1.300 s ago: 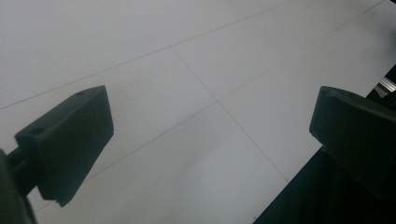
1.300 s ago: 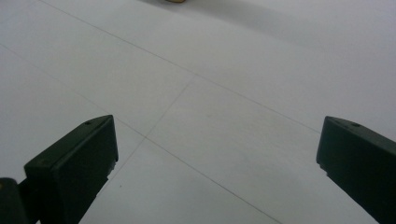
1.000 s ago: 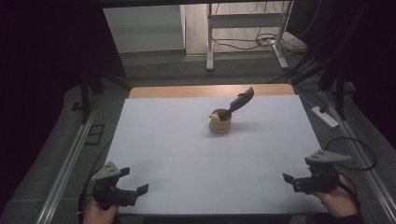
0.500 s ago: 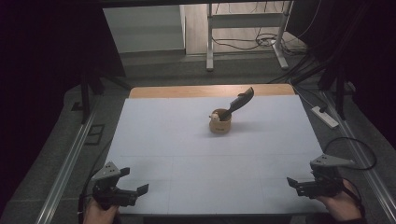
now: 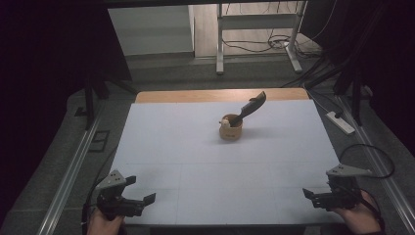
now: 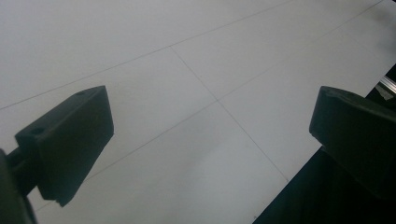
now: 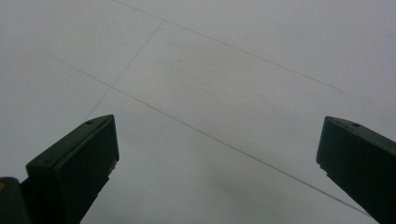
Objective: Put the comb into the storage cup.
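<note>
You have two grippers at the near edge of the white table (image 5: 195, 161) and one small wooden cup (image 5: 230, 129) with one dark utensil (image 5: 249, 107) standing in it; nothing else lies on the sheet.

Your left gripper (image 5: 138, 192) sits at the near left corner, held in your left hand (image 5: 100, 224). Your right gripper (image 5: 311, 194) sits at the near right corner, in your right hand (image 5: 353, 218). Both point inward across the near edge, toward each other.

The cup stands upright in the far half of the table, a little right of centre, well apart from both grippers. The utensil's long axis leans up and away to the far right, its lower end inside the cup and its broad dark end raised above the rim. Whether it is a spoon or a spatula you cannot tell from here.

In the left gripper view (image 6: 210, 140) your jaws stand wide with bare white sheet between them. In the right gripper view (image 7: 215, 154) the jaws are equally wide, again with bare table between them. The cup lies far ahead of both sets of jaws, between neither.
</note>
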Motion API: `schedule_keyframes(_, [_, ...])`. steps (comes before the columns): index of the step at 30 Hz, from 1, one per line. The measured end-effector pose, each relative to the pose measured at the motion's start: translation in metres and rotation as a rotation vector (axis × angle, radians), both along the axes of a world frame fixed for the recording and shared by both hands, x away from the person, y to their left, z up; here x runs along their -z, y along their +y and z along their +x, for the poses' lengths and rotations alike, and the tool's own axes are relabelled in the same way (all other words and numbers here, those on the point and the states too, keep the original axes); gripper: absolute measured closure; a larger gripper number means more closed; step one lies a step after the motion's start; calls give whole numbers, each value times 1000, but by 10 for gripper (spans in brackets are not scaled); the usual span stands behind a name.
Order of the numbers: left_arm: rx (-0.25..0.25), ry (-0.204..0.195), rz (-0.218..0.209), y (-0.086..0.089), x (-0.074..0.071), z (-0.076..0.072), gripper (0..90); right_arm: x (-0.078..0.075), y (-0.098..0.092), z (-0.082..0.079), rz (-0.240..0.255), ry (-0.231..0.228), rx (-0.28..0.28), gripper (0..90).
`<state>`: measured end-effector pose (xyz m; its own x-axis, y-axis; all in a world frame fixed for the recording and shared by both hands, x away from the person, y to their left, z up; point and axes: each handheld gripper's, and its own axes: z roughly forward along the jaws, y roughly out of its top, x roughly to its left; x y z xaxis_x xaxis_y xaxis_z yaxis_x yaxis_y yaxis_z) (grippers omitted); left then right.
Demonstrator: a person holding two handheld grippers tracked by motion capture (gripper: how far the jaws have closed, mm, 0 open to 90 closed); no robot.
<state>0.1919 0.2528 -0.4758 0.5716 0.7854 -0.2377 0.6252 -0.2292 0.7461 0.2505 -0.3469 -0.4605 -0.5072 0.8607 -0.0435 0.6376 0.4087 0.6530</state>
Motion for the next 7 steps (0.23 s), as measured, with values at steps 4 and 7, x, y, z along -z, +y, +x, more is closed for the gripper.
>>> schedule_keyframes(4, [-1, 0, 1, 0, 0, 0, 3, 1, 1, 0, -26, 11, 6, 0])
schedule_keyframes(7, [0, -1, 1, -1, 0, 0, 3, 2, 2, 1, -36, 15, 4, 0])
